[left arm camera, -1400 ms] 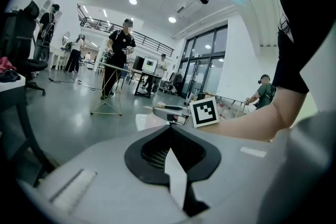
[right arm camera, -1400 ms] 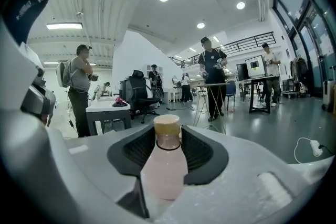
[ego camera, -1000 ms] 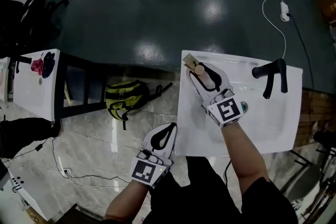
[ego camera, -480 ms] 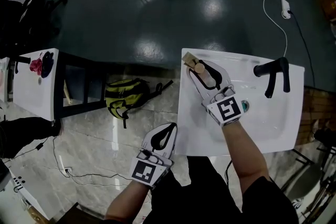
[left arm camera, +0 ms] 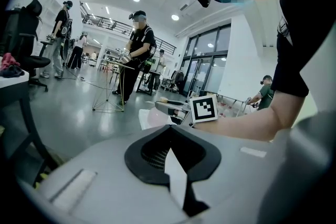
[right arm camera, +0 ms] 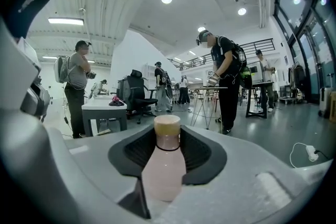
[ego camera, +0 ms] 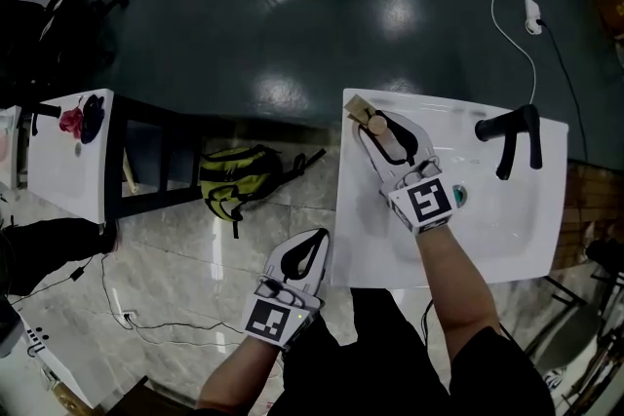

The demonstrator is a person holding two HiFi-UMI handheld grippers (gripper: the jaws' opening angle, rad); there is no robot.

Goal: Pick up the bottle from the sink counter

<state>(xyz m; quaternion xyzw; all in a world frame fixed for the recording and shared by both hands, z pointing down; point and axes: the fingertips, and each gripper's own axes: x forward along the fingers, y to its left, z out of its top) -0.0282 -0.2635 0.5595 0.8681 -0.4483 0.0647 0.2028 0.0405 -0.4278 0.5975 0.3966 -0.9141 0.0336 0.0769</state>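
At the far left corner of the white sink counter (ego camera: 468, 239), the right gripper (ego camera: 383, 133) has its fingers closed on the body of the pale pink bottle (right arm camera: 163, 168). The bottle's long axis runs straight out along the fingers, and its tan cap (right arm camera: 167, 126) points away from the person, past the fingertips and toward the counter's outer edge. The right gripper view shows the dark pads pressed to either side of the bottle below the neck, with no gap visible between pad and plastic. The grip sits low on the body rather than at the cap, so any lift would likely carry the bottle lengthwise, cap leading. From overhead it is hard to say whether the bottle rests on the counter or already hangs just clear of it — the gripper covers most of it. A small tan object, too indistinct to name, lies just beyond the cap at the corner. The black faucet (ego camera: 509, 139) stands well apart on the counter's other side. The left gripper (ego camera: 314, 242) hangs off the counter's near left edge, above the floor, with its fingers drawn together on nothing — the right hand is plainly the one on the job.
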